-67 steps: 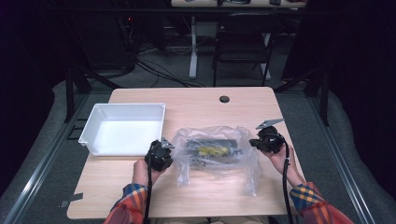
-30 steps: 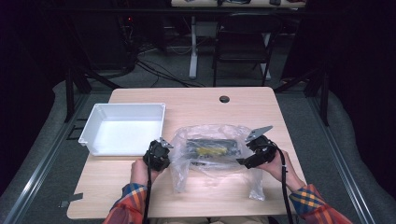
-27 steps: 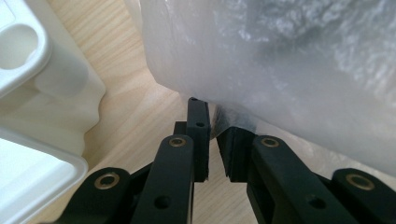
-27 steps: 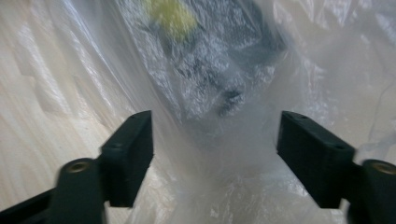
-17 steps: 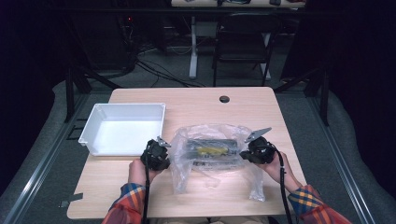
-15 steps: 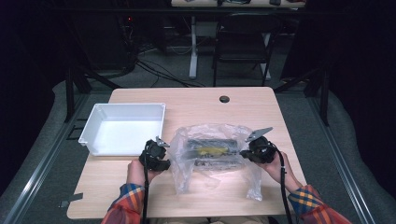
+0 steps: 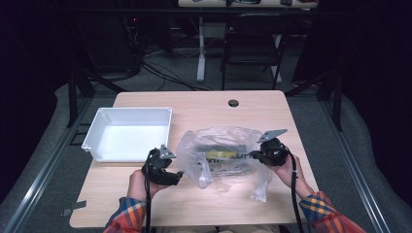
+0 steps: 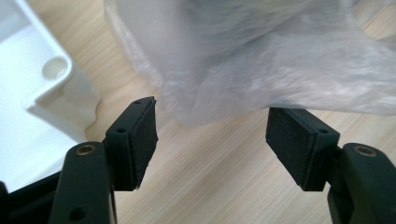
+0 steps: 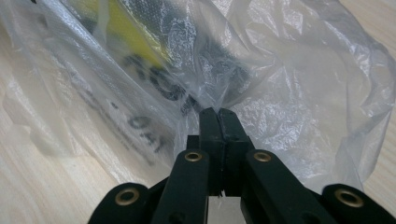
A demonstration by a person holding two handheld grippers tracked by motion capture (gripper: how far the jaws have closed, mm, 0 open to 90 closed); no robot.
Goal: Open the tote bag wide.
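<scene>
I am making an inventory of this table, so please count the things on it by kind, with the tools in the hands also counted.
Clear plastic bag with a yellow and black item inside: 1
White plastic bin: 1
Hand-held gripper: 2, the left hand-held gripper and the right hand-held gripper
Total: 4

High view looks forward and down from above the person's side, taking in the whole bench (image 7: 204, 104) from well back. The left gripper view rides close, low over the wood, facing the plastic bag (image 8: 261, 60). The right gripper view sits closer still, sharing that bag (image 9: 289, 79).
</scene>
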